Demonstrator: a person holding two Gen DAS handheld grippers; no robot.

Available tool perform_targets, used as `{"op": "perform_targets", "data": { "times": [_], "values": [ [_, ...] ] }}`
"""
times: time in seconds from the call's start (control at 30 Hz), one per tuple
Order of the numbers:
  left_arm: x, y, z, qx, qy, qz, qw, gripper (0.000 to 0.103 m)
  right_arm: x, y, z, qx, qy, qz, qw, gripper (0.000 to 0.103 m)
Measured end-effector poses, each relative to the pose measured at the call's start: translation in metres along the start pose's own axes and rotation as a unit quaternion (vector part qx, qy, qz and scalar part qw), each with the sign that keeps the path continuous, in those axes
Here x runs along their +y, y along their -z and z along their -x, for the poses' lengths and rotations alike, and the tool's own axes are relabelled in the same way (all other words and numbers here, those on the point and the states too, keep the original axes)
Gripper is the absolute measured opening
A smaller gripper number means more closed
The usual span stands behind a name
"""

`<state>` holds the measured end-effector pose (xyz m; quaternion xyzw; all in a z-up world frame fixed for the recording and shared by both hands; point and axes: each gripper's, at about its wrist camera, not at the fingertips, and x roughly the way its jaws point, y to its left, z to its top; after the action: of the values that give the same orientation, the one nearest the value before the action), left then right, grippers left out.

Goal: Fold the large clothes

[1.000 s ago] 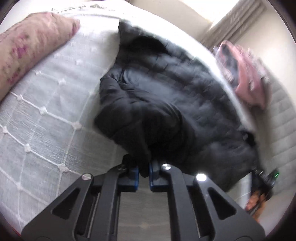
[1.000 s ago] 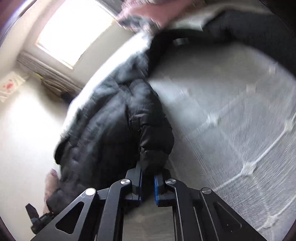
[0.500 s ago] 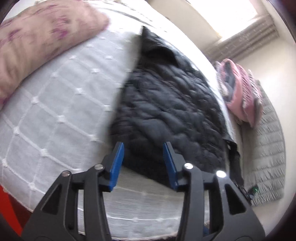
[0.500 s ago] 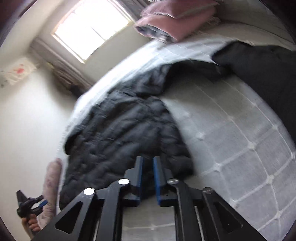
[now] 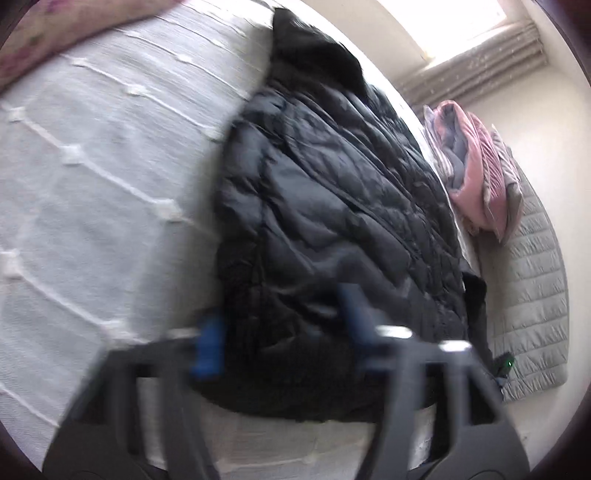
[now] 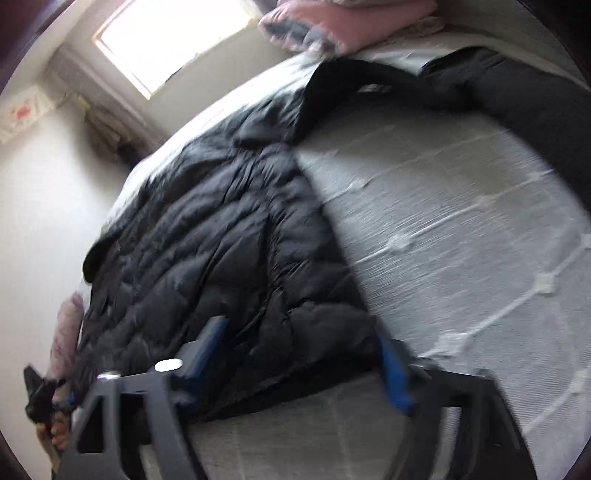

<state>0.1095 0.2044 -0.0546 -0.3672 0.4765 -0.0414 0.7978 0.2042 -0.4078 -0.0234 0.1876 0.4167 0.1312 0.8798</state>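
I am looking down at a bed [image 5: 92, 177] covered in a white bedspread with a stitched diamond pattern. A black quilted jacket [image 5: 332, 206] lies spread along the bed, its near hem at the edge closest to me. A pink patterned pillow [image 5: 55, 33] sits in one far corner; a folded pink and grey blanket [image 5: 476, 177] rests beyond the jacket, beside a grey quilted mat [image 5: 535, 288]. A bright window [image 6: 173, 37] with curtains lights the pale room.

My left tongs [image 5: 280, 328] stand apart with the jacket's hem between their blue pads, not pressing it; they are closing. My right tongs [image 6: 303, 354] likewise straddle the hem, apart and closing, with the pads clear of the fabric.

A second ago both tongs were clamped on bunched jacket fabric. Since then they have let go, and the jacket now lies flatter and smoother. Both views are blurred by motion.
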Motion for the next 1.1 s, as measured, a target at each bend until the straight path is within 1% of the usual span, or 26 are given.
{"op": "perform_targets", "data": {
  "times": [0.03, 0.07, 0.1, 0.13, 0.17, 0.2, 0.23, 0.27, 0.33, 0.37, 0.4, 0.47, 0.5, 0.57, 0.63, 0.67, 0.7, 0.77, 0.83, 0.87, 0.9, 0.97, 1.0, 1.03, 1.07, 1.1],
  "values": [
    [-0.006, 0.000, 0.003, 0.009, 0.002, 0.005, 0.9999, 0.018, 0.002, 0.000, -0.006, 0.024, -0.036, -0.016, 0.999, 0.008],
    [-0.012, 0.001, 0.011, 0.006, -0.004, 0.008, 0.9999, 0.016, 0.002, -0.001, -0.002, 0.028, -0.052, -0.040, 0.997, 0.007],
    [-0.022, 0.003, 0.026, -0.005, -0.004, 0.008, 0.9999, 0.014, 0.003, -0.002, 0.010, 0.018, -0.079, -0.065, 0.995, 0.006],
    [-0.030, 0.005, 0.040, -0.015, 0.004, 0.008, 0.9998, 0.013, 0.004, -0.003, 0.025, 0.007, -0.110, -0.086, 0.990, 0.005],
    [-0.038, 0.008, 0.054, -0.026, 0.009, 0.003, 0.9996, 0.013, 0.006, -0.004, 0.040, 0.000, -0.131, -0.096, 0.987, 0.005],
    [-0.047, 0.013, 0.072, -0.035, -0.002, -0.006, 0.9994, 0.012, 0.009, -0.003, 0.057, -0.006, -0.145, -0.098, 0.984, 0.004],
    [-0.054, 0.019, 0.087, -0.044, -0.015, -0.014, 0.9988, 0.012, 0.014, 0.000, 0.082, -0.015, -0.150, -0.088, 0.985, 0.004],
    [-0.059, 0.025, 0.099, -0.052, -0.037, -0.027, 0.9976, 0.012, 0.018, 0.006, 0.101, -0.021, -0.152, -0.078, 0.985, 0.004],
    [-0.061, 0.035, 0.103, -0.054, -0.087, -0.045, 0.9938, 0.012, 0.021, 0.023, 0.130, -0.024, -0.143, -0.060, 0.988, 0.004],
    [-0.059, 0.040, 0.098, -0.047, -0.110, -0.052, 0.9915, 0.013, 0.021, 0.031, 0.139, -0.025, -0.131, -0.050, 0.990, 0.004],
    [-0.053, 0.045, 0.088, -0.031, -0.139, -0.054, 0.9884, 0.013, 0.020, 0.043, 0.143, -0.022, -0.110, -0.044, 0.993, 0.004],
    [-0.028, 0.050, 0.066, -0.005, -0.188, -0.035, 0.9815, 0.013, 0.020, 0.063, 0.133, 0.003, -0.061, -0.025, 0.998, 0.004],
    [-0.018, 0.051, 0.063, -0.001, -0.198, -0.022, 0.9799, 0.013, 0.020, 0.077, 0.121, 0.031, -0.048, -0.016, 0.998, 0.004],
    [0.002, 0.055, 0.065, -0.009, -0.198, 0.000, 0.9801, 0.014, 0.019, 0.099, 0.102, 0.074, -0.066, -0.009, 0.995, 0.004],
    [0.004, 0.058, 0.073, -0.012, -0.185, 0.002, 0.9827, 0.017, 0.020, 0.109, 0.095, 0.089, -0.071, 0.002, 0.993, 0.004],
    [0.001, 0.060, 0.076, -0.010, -0.185, -0.005, 0.9827, 0.019, 0.018, 0.108, 0.094, 0.090, -0.068, 0.003, 0.994, 0.004],
    [-0.004, 0.063, 0.079, -0.008, -0.187, -0.017, 0.9821, 0.020, 0.016, 0.105, 0.095, 0.085, -0.063, 0.003, 0.994, 0.007],
    [-0.011, 0.070, 0.083, -0.008, -0.187, -0.035, 0.9818, 0.023, 0.011, 0.090, 0.094, 0.071, -0.035, 0.007, 0.997, 0.008],
    [-0.007, 0.074, 0.081, -0.001, -0.188, -0.043, 0.9812, 0.026, 0.005, 0.080, 0.090, 0.062, -0.019, 0.004, 0.998, 0.009],
    [-0.008, 0.077, 0.080, 0.007, -0.188, -0.044, 0.9811, 0.026, 0.007, 0.085, 0.091, 0.061, -0.009, 0.005, 0.998, 0.009],
    [-0.009, 0.080, 0.082, 0.009, -0.192, -0.048, 0.9803, 0.028, 0.005, 0.083, 0.086, 0.063, 0.011, 0.008, 0.998, 0.010],
    [-0.005, 0.080, 0.092, -0.008, -0.203, -0.049, 0.9779, 0.036, 0.008, 0.087, 0.076, 0.081, 0.034, 0.025, 0.996, 0.017],
    [-0.003, 0.079, 0.101, -0.022, -0.210, -0.048, 0.9764, 0.043, 0.009, 0.088, 0.074, 0.095, 0.035, 0.035, 0.994, 0.019],
    [-0.002, 0.078, 0.108, -0.034, -0.213, -0.048, 0.9753, 0.047, 0.009, 0.089, 0.078, 0.096, 0.030, 0.040, 0.994, 0.020],
    [-0.003, 0.078, 0.112, -0.044, -0.217, -0.051, 0.9738, 0.047, 0.008, 0.088, 0.084, 0.087, 0.026, 0.040, 0.995, 0.020],
    [-0.005, 0.076, 0.115, -0.053, -0.227, -0.059, 0.9707, 0.047, 0.005, 0.083, 0.092, 0.072, 0.030, 0.038, 0.996, 0.023]
  ]
}}
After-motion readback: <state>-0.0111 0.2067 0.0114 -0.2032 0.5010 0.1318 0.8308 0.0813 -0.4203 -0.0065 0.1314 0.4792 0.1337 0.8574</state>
